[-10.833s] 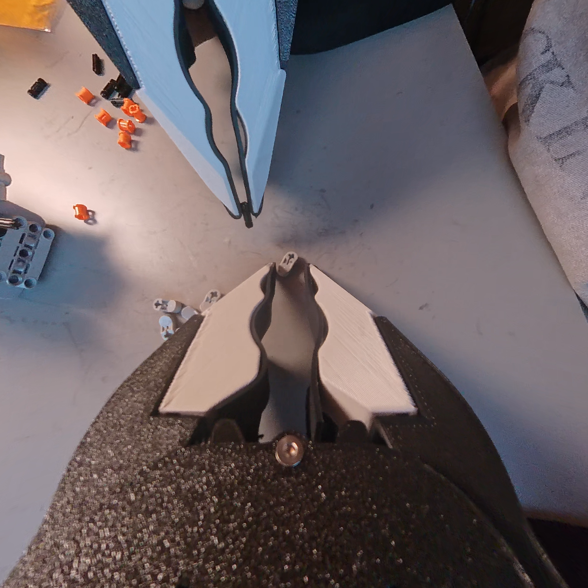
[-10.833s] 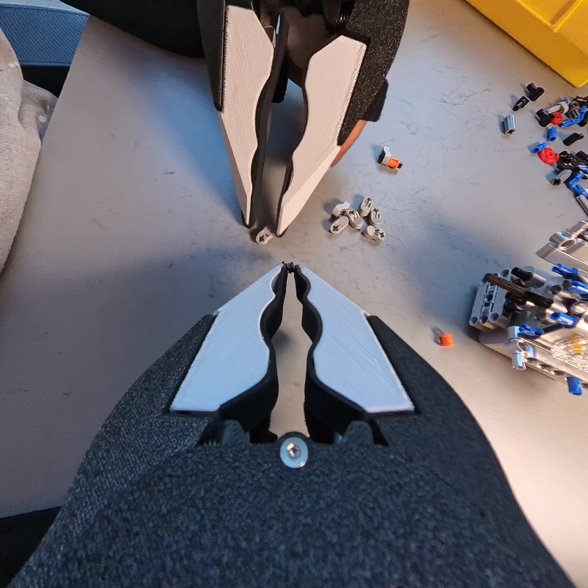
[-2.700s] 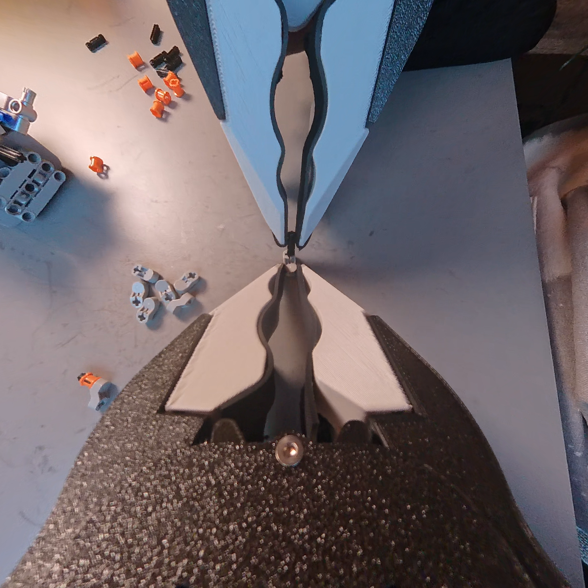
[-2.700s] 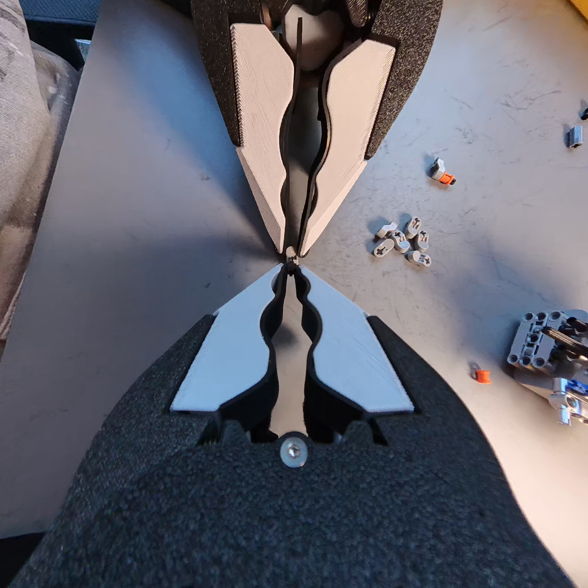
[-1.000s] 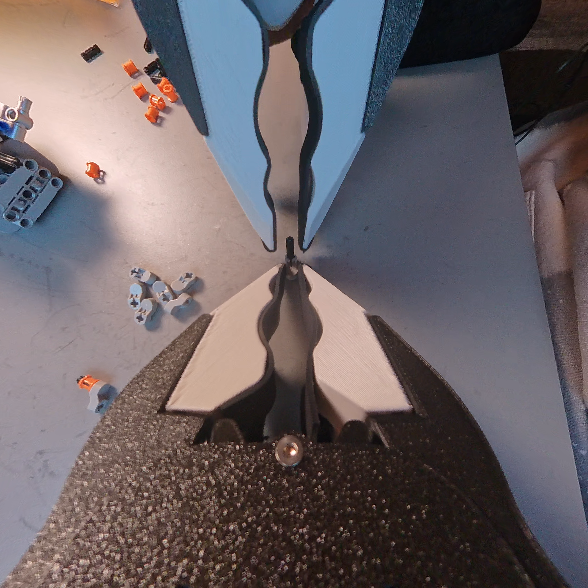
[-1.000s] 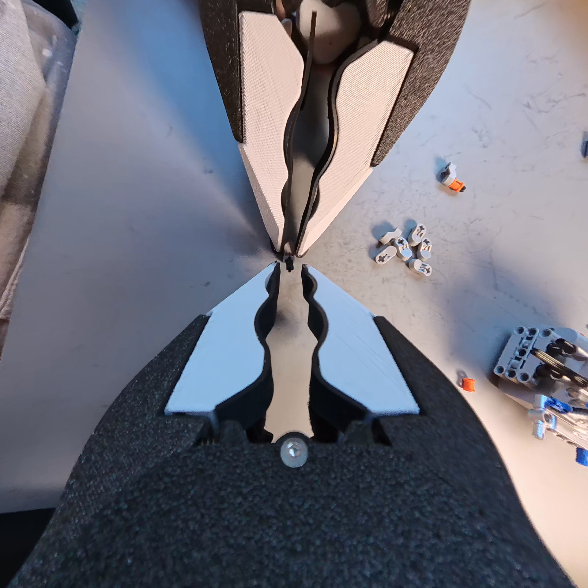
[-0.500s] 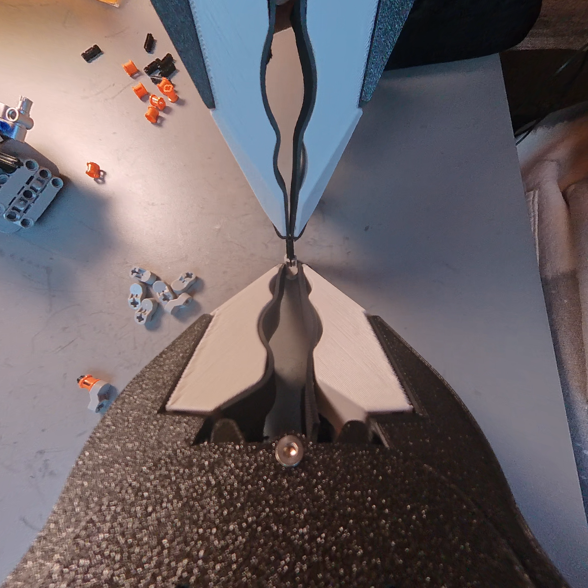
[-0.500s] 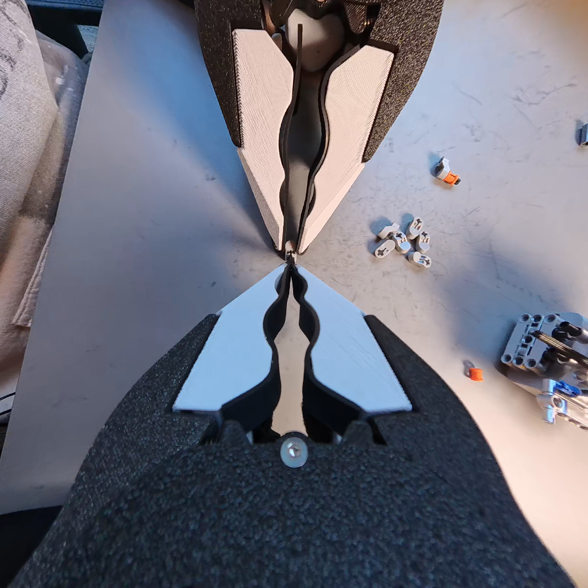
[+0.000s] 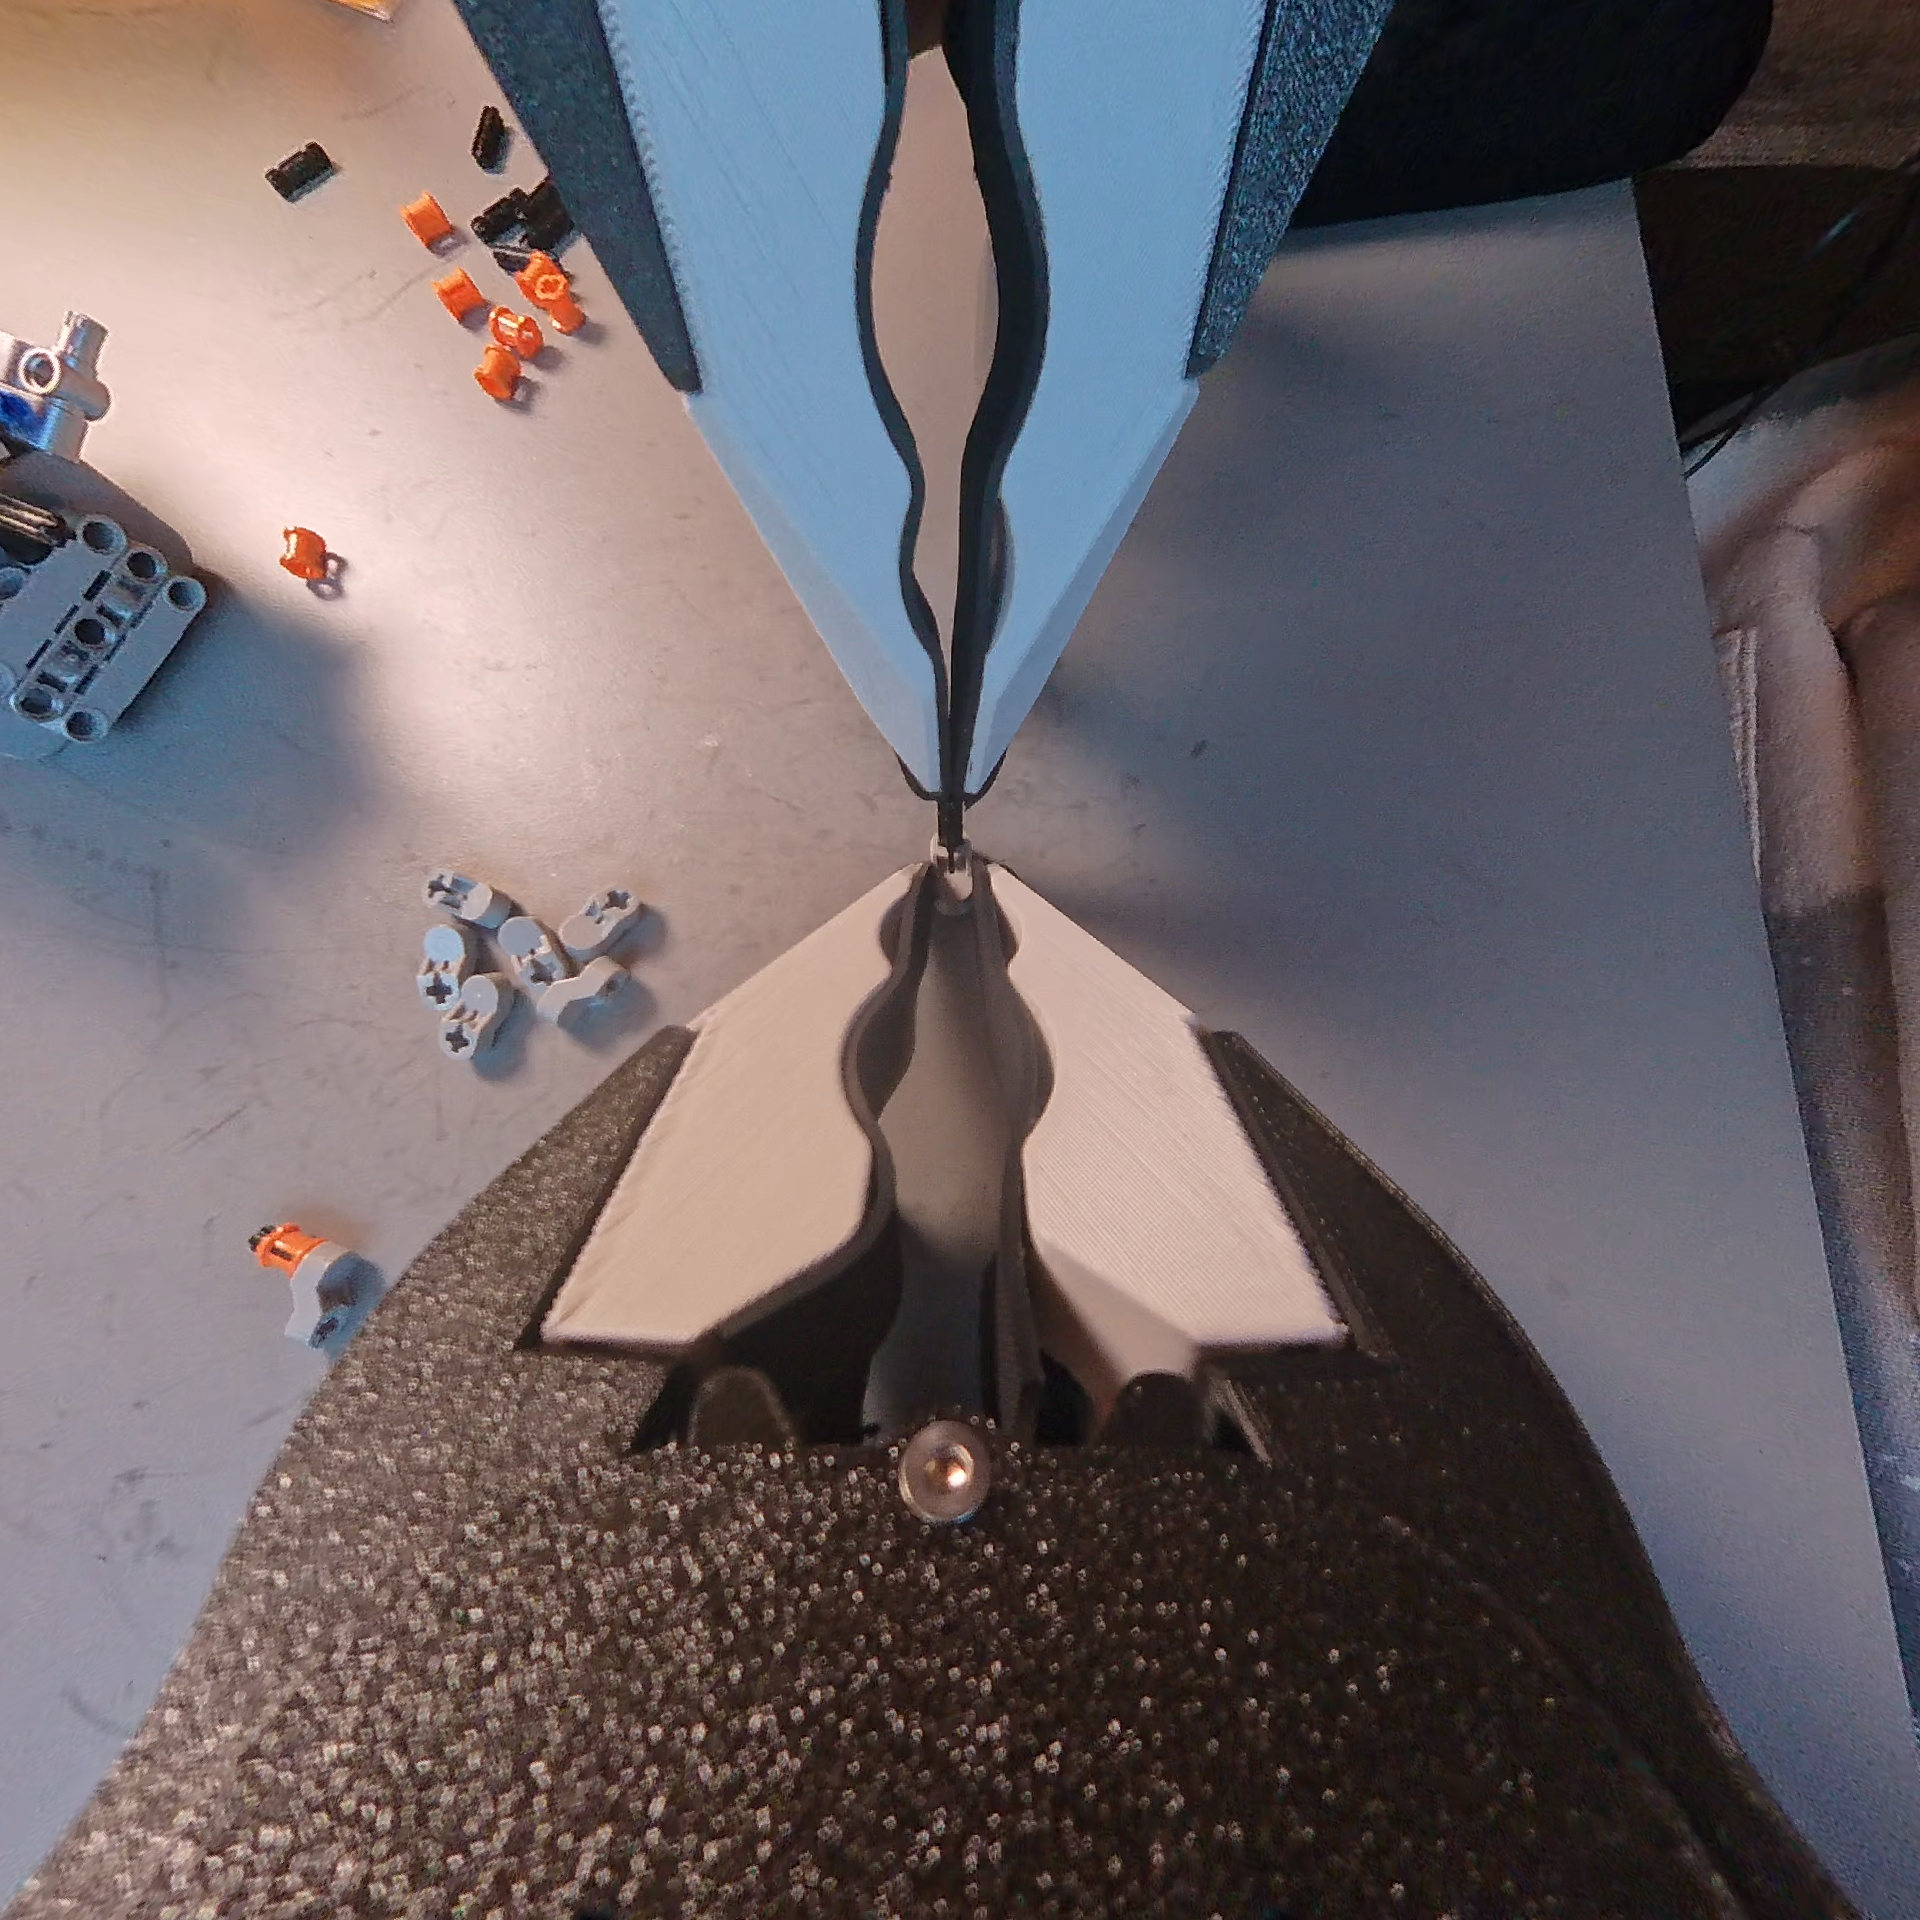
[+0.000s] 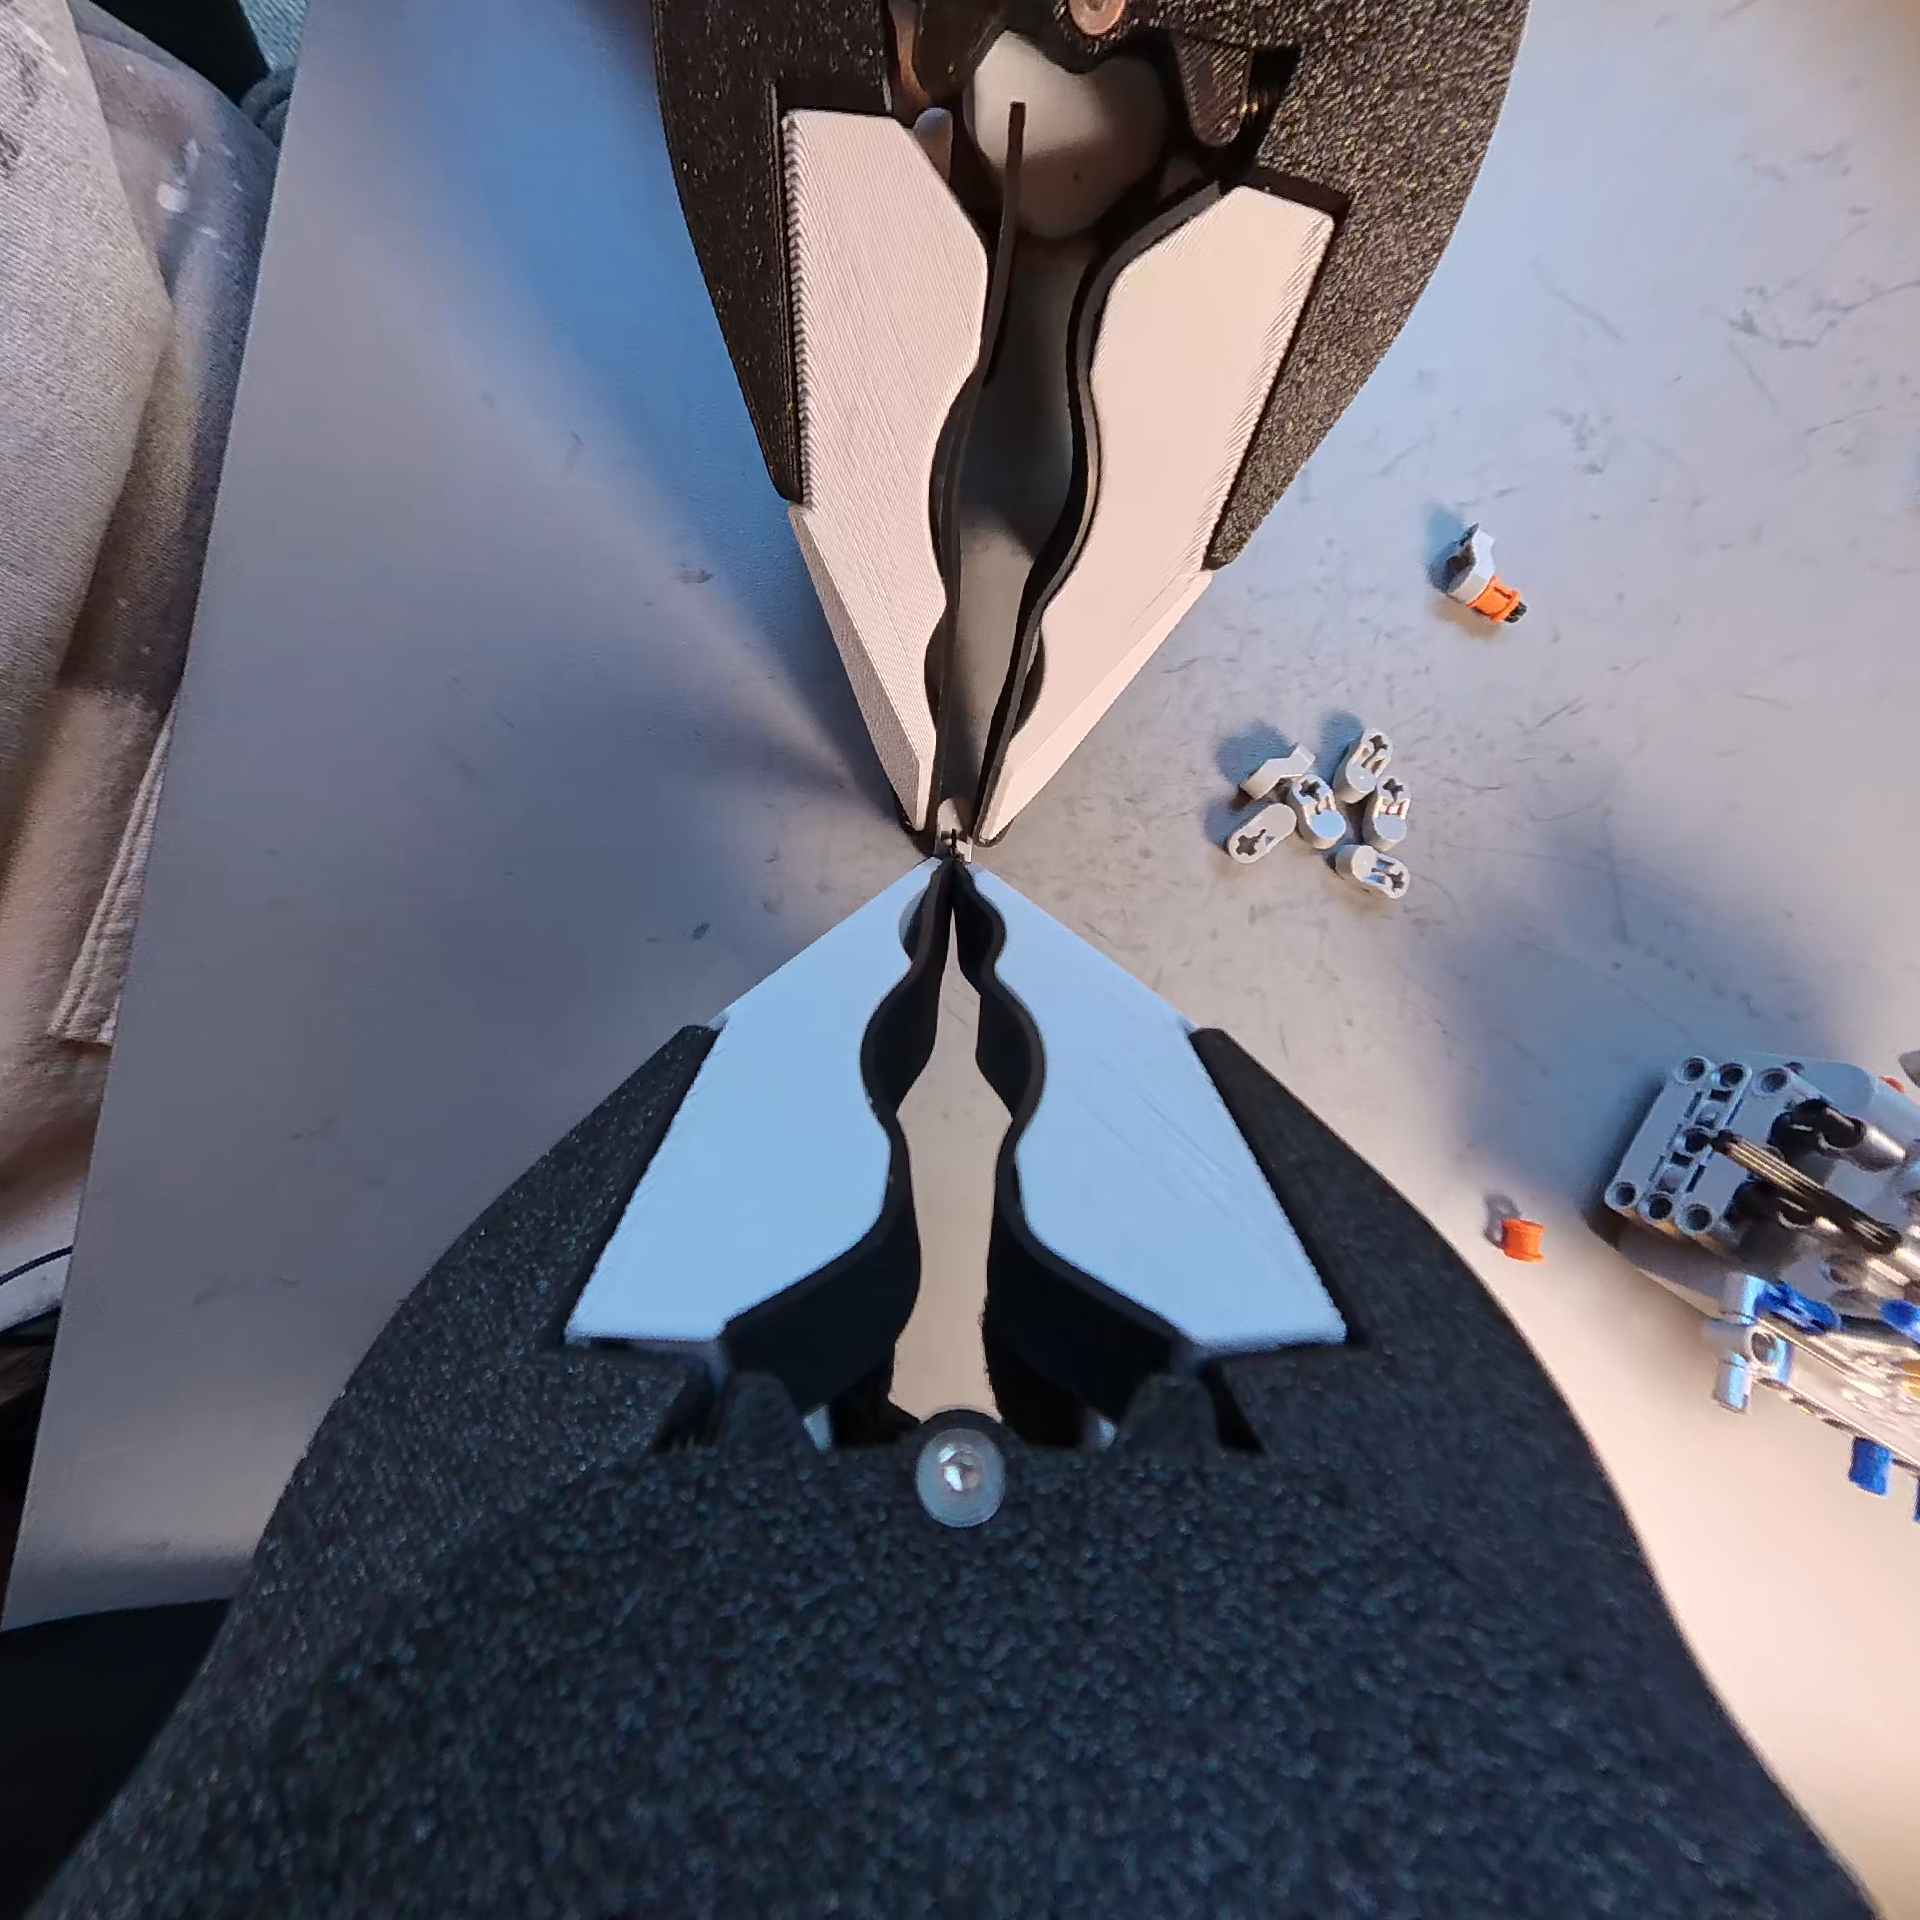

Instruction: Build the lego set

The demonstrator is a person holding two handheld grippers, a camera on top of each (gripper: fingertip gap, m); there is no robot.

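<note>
My left gripper (image 9: 951,881) is shut on a small grey connector (image 9: 951,864) held above the grey table (image 9: 1351,831). My right gripper (image 10: 948,871) meets it tip to tip and is shut on a thin black pin (image 9: 948,821) whose end sits in the connector. In the left wrist view the right gripper (image 9: 951,795) comes down from the top. In the right wrist view the left gripper (image 10: 951,821) comes from the top with the grey connector (image 10: 952,816) between its tips. Only the black pin's tip (image 10: 943,854) shows there.
A pile of grey connectors (image 9: 520,956) (image 10: 1325,810) lies beside the grippers. Also on the table are orange bushes and black pins (image 9: 509,312), a grey-and-orange piece (image 9: 312,1273) (image 10: 1481,577) and a partly built grey assembly (image 9: 83,613) (image 10: 1766,1195). Cloth (image 10: 83,520) lies past the table edge. Left and right tips are no more than a few centimetres apart. The grey-and-orange piece (image 9: 312,1273) is about 12 centimetres from both grippers' fingertips. My right wrist view (image 10: 1476,575) looks at it from another angle.
One second ago the right gripper was open around the pin standing in the connector. It has since shut on the pin, and both grippers have held still tip to tip.
</note>
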